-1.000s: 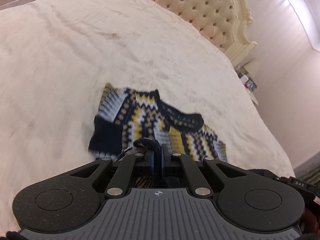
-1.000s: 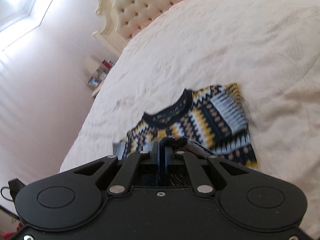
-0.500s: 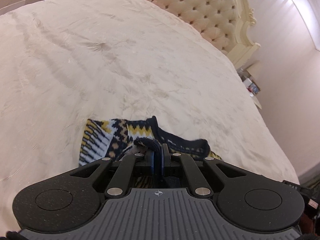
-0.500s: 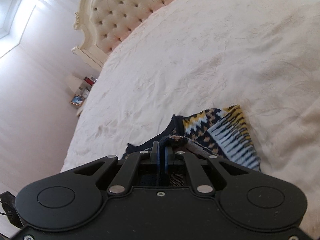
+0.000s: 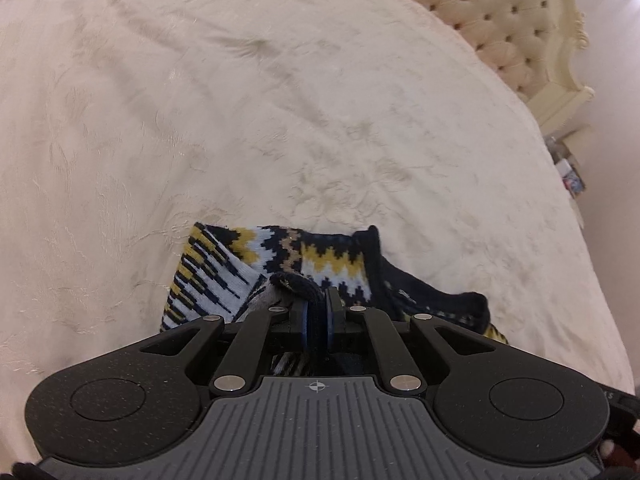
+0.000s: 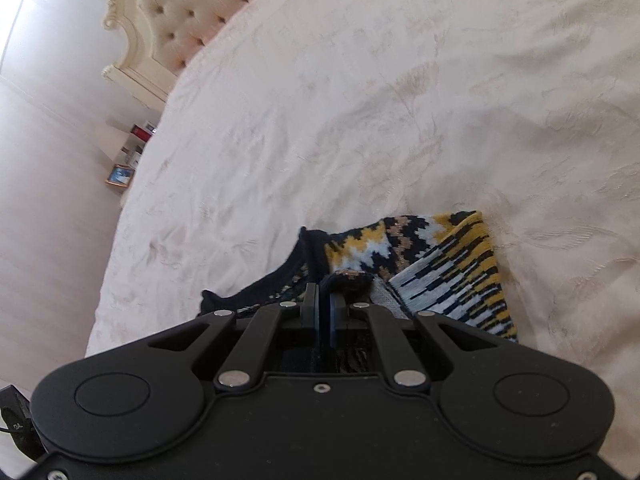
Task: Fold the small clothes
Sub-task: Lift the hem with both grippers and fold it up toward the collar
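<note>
A small knitted sweater (image 5: 280,256) in navy, yellow, white and tan zigzags lies on the cream bedspread (image 5: 240,100). My left gripper (image 5: 318,300) is shut on its dark hem edge and holds it over the sweater's body, near the navy collar (image 5: 372,256). In the right wrist view the same sweater (image 6: 448,272) shows its folded sleeve side. My right gripper (image 6: 323,296) is shut on the other end of the dark hem, close to the collar (image 6: 308,252). Most of the sweater is hidden under both grippers.
The cream bedspread (image 6: 400,100) stretches far ahead of both grippers. A tufted headboard (image 5: 500,20) stands at the far end. A nightstand with small items (image 6: 128,156) is beside the bed, and the bed's edge drops off there.
Both grippers carried the hem forward over the sweater toward the collar. Much less of the sweater's body now shows ahead of the fingers; the lower part has folded over the upper.
</note>
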A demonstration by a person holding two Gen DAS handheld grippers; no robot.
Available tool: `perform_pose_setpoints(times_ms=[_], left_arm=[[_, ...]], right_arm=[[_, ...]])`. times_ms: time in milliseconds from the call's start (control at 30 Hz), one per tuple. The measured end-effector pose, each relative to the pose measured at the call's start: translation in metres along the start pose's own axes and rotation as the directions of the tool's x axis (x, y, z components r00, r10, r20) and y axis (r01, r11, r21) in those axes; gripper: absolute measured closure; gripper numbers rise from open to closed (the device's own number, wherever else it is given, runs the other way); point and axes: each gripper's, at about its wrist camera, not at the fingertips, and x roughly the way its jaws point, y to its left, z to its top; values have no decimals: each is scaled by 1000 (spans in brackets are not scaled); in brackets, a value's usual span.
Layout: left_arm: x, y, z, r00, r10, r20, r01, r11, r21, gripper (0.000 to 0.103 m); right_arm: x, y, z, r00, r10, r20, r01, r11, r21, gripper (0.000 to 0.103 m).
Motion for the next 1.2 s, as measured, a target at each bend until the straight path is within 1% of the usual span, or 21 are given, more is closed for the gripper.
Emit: perform_pose_setpoints(times_ms=[67,100,167,200,333,467,500,567,600,633,733,767,867,1000,1067,1200], left_arm=[[7,2,3,1000,8,-15,-8,1000,-4,92],[11,3,4,1000,14,-21,-15,1000,-5,90],[16,7,6,999,19,-27,-19,1000,-17,86],[18,9,7,999,18,-29,-18,999,-27,84],[29,16,13,998,21,-59,-23,999,-47,81],[28,17,20,999,41,-35,-41,999,-14,78],[27,17,22,999,41,-29,-41,999,-10,77],[25,17,26,999,42,-20,-42,999,-7,76],[23,17,28,999,42,-17,-42,999,-5,75],[21,16,29,999,42,-12,-42,999,0,75],[12,10,30,999,32,-5,-31,999,30,74],[11,8,29,1000,26,-7,-25,999,40,73],[6,-3,18,999,6,-35,-3,996,86,72],[6,-17,-7,995,-3,-95,19,985,173,71],[8,-21,-21,991,0,-131,29,975,219,71],[8,-29,-49,984,12,-179,44,952,304,71]], right_arm=[[7,-4,3,1000,-6,-11,6,1000,6,91],[11,-6,5,1000,-9,-19,10,1000,12,90],[18,-11,7,1000,-16,-27,16,1000,25,87],[20,-13,8,999,-15,-31,16,999,30,84],[29,-18,12,999,-16,-43,17,999,39,83],[29,-15,12,999,-18,-44,17,1000,-12,82],[28,-14,12,999,-14,-38,14,1000,-21,79],[24,-13,13,1000,0,-19,0,1000,-29,71],[21,-13,13,1000,5,-2,-5,1000,-31,63],[19,-13,15,1000,7,20,-7,1000,-30,59],[13,-12,20,999,2,45,-1,1000,-20,59],[11,-11,21,999,-3,47,5,999,-34,59],[11,-3,21,999,-40,25,43,990,-136,59],[17,6,12,995,-92,-25,82,959,-272,59],[22,9,9,993,-111,-42,92,944,-318,59],[34,13,9,988,-137,-67,102,921,-377,59]])
